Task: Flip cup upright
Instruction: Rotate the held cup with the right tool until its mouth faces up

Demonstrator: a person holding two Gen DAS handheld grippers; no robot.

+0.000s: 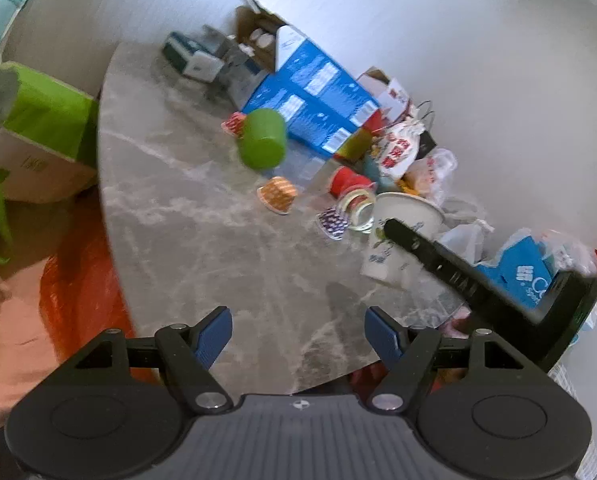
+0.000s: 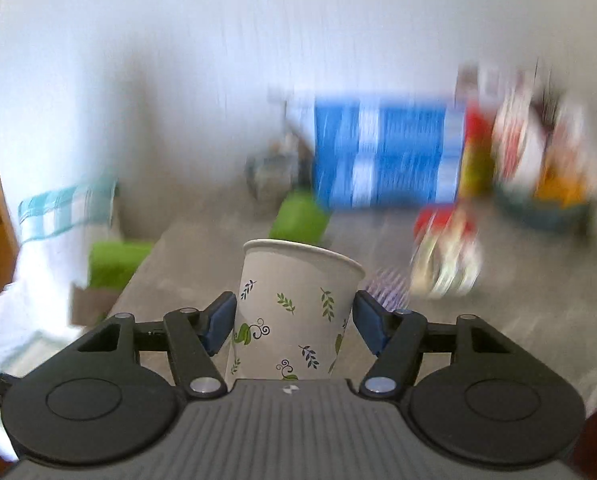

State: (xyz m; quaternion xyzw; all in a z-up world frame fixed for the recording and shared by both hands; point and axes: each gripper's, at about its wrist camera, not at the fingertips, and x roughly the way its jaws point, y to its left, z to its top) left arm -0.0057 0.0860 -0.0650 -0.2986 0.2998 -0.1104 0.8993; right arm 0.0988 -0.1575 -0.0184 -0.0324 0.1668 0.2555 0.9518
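A white paper cup with green leaf prints (image 2: 294, 304) sits between the blue pads of my right gripper (image 2: 294, 320), rim up and slightly tilted; the gripper is shut on it. In the left wrist view the same cup (image 1: 398, 236) shows at the right with the right gripper's black finger (image 1: 438, 256) across it, above the grey marble table (image 1: 202, 240). My left gripper (image 1: 298, 334) is open and empty over the table's near edge.
A green cup (image 1: 263, 138) lies on its side mid-table. Small patterned cups (image 1: 278, 194), a glass jar (image 1: 358, 206), blue cartons (image 1: 314, 96) and snack bags (image 1: 402, 148) crowd the back and right. A green-topped box (image 1: 34, 128) stands off the table's left. The right wrist view is motion-blurred.
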